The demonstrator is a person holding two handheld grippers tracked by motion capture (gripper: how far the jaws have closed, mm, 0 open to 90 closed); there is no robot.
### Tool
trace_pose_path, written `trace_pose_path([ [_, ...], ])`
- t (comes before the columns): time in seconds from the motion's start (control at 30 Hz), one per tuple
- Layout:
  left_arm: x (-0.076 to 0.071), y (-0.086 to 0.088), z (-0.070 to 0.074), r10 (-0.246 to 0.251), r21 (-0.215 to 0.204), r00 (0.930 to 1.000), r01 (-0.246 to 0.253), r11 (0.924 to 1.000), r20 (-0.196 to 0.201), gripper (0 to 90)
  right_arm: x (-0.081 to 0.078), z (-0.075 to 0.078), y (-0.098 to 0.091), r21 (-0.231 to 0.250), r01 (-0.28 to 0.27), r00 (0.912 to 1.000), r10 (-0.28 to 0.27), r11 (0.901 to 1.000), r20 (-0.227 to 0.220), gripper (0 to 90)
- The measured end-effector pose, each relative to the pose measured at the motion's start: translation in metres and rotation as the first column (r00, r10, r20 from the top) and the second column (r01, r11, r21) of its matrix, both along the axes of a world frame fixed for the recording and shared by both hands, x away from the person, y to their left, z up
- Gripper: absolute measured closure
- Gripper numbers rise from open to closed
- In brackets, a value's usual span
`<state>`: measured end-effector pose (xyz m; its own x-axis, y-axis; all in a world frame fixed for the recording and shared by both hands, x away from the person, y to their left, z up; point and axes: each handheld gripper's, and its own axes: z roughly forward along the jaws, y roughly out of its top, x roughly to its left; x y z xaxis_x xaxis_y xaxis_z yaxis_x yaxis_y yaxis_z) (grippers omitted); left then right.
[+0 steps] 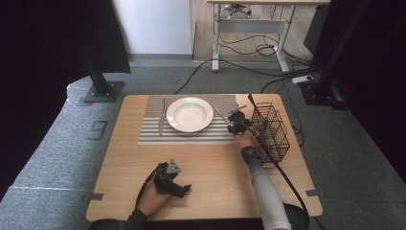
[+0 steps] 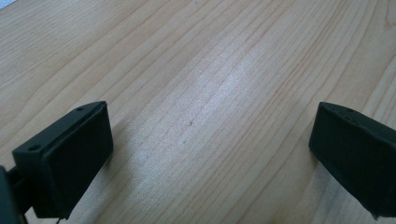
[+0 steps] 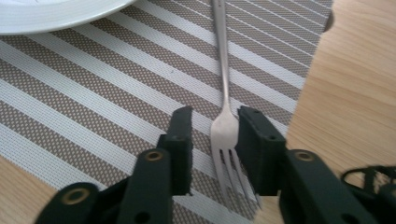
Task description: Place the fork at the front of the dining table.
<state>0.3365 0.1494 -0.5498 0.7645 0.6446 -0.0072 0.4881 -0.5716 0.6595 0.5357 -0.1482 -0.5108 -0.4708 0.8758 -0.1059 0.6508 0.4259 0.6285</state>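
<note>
Pale wood tabletop carries a striped placemat with plate and knife set. My right claw stands parted around the fork, which lies on the mat right of the plate, apparently just placed. My left claw rests open, empty. The wire basket looks emptied.

A silver fork lies flat on the striped placemat, just right of the white plate.

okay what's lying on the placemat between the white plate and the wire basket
A fork lies there on the striped placemat, right of the plate, with the right gripper over its tines. The high view shows it; the wire basket stands beyond.
</note>
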Motion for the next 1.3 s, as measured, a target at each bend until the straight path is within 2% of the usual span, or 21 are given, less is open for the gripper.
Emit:
trace_pose_path([
  [0.13,0.000,0.000,0.000,0.000,0.000,1.0000,0.000,1.0000,0.000,0.0,-0.004,0.003,-0.003,-0.009,0.026,0.9997,-0.026,0.9996,-0.001,56.9],
  [0.17,0.000,0.000,0.000,0.000,0.000,1.0000,0.000,1.0000,0.000,0.0,-0.007,0.002,-0.004,-0.017,0.046,0.9988,-0.047,0.9988,-0.013,55.1],
  [0.33,0.000,0.000,0.000,0.000,0.000,1.0000,0.000,1.0000,0.000,0.0,-0.010,-0.002,-0.004,-0.053,0.047,0.9985,-0.048,0.9975,-0.027,55.2],
  [0.37,0.000,0.000,0.000,0.000,0.000,1.0000,0.000,1.0000,0.000,0.0,-0.012,-0.003,-0.002,-0.065,0.033,0.9988,-0.035,0.9974,-0.033,57.8],
  [0.47,0.000,0.000,0.000,0.000,0.000,1.0000,0.000,1.0000,0.000,0.0,-0.014,-0.004,-0.001,-0.061,0.025,0.9990,-0.027,0.9978,-0.034,59.0],
  [0.5,0.000,0.000,0.000,0.000,0.000,1.0000,0.000,1.0000,0.000,0.0,-0.017,-0.003,0.001,-0.047,0.003,0.9990,-0.005,0.9989,-0.045,60.8],
  [0.53,0.000,0.000,0.000,0.000,0.000,1.0000,0.000,1.0000,0.000,0.0,-0.017,-0.003,0.001,-0.047,0.003,0.9990,-0.005,0.9989,-0.045,60.8],
  [0.57,0.000,0.000,0.000,0.000,0.000,1.0000,0.000,1.0000,0.000,0.0,-0.020,-0.003,0.003,-0.025,-0.019,0.9984,0.018,0.9995,-0.054,60.8],
  [0.67,0.000,0.000,0.000,0.000,0.001,1.0000,0.000,1.0000,0.000,0.0,-0.023,-0.003,0.008,-0.012,-0.047,0.9974,0.046,0.9988,-0.055,60.9],
  [0.77,0.000,0.000,0.000,0.000,0.001,1.0000,0.000,1.0000,-0.001,0.0,-0.027,-0.004,0.016,0.032,-0.100,0.9934,0.102,0.9944,-0.053,59.4],
  [0.93,0.000,0.000,0.000,0.000,0.000,1.0000,0.000,1.0000,-0.001,0.0,-0.035,0.009,0.014,0.066,-0.117,0.9927,0.118,0.9910,-0.022,57.9],
  [1.0,0.000,0.000,0.000,0.000,0.001,1.0000,0.000,1.0000,-0.001,0.0,-0.041,0.017,0.009,0.057,-0.115,0.9934,0.115,0.9917,0.003,63.1],
  [1.07,0.000,0.000,0.000,0.000,0.001,1.0000,0.000,1.0000,-0.001,0.0,-0.043,0.019,0.007,0.053,-0.114,0.9934,0.114,0.9921,0.003,65.5],
  [1.17,0.000,0.000,0.000,0.000,0.001,1.0000,0.000,1.0000,-0.001,0.0,-0.049,0.012,0.003,0.008,-0.118,0.9929,0.118,0.9930,-0.013,69.7],
  [1.3,0.000,0.000,0.000,-0.002,0.003,1.0000,0.002,1.0000,-0.001,0.0,-0.047,0.002,0.005,0.007,-0.124,0.9922,0.124,0.9923,-0.015,73.7],
])
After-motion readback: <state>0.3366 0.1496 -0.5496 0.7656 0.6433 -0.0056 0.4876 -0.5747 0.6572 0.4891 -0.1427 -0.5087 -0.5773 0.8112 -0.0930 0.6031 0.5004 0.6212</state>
